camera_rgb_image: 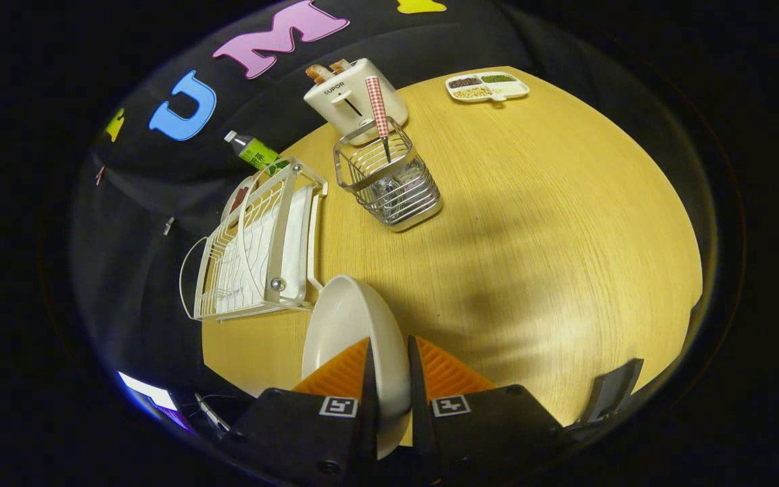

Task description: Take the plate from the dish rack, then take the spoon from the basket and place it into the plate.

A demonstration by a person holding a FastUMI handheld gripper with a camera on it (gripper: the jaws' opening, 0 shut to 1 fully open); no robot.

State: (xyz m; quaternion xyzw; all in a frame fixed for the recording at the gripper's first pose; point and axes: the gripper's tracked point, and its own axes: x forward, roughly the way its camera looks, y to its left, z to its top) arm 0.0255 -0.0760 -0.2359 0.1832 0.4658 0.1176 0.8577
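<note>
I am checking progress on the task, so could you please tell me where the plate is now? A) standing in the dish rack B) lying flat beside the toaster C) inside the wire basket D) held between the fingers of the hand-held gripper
D: the plate sits edge-on between the two fingers of the hand-held gripper, out of the dish rack beside it.

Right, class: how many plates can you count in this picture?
1: the round white plate is gripped on edge between the gripper fingers, just beside the white wire dish rack. Another may be hidden in the rack.
</note>
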